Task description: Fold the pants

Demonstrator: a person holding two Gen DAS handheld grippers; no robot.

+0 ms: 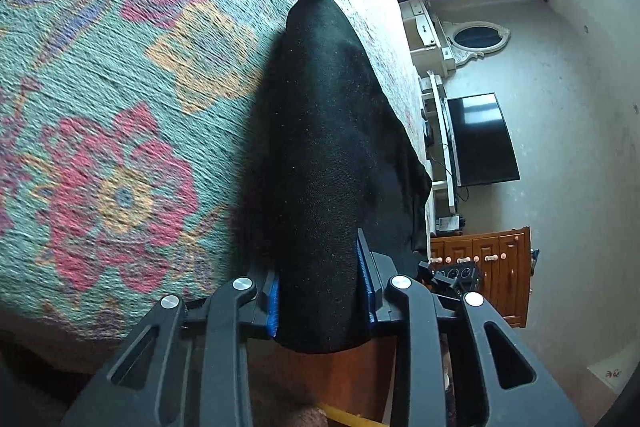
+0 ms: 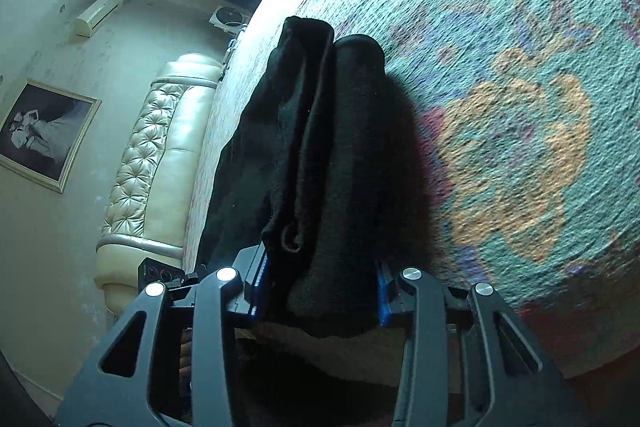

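left gripper (image 1: 320, 291) clamped black knit fabric pants (image 1: 320, 147) | right gripper (image 2: 320, 291) clamped pants (image 2: 332, 167) | pants above floral teal woven bedspread (image 1: 120, 87)

Left gripper (image 1: 320, 291) and right gripper (image 2: 320, 287), black slotted linkage arms, silver pivot screws, blue pads

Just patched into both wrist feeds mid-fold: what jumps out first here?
The black pants dominate both views, bunched between the blue pads of the left gripper and the right gripper, running away over the bed. Behind them spreads the teal floral bedspread, with big pink and orange blooms. A dark TV hangs on the far wall.
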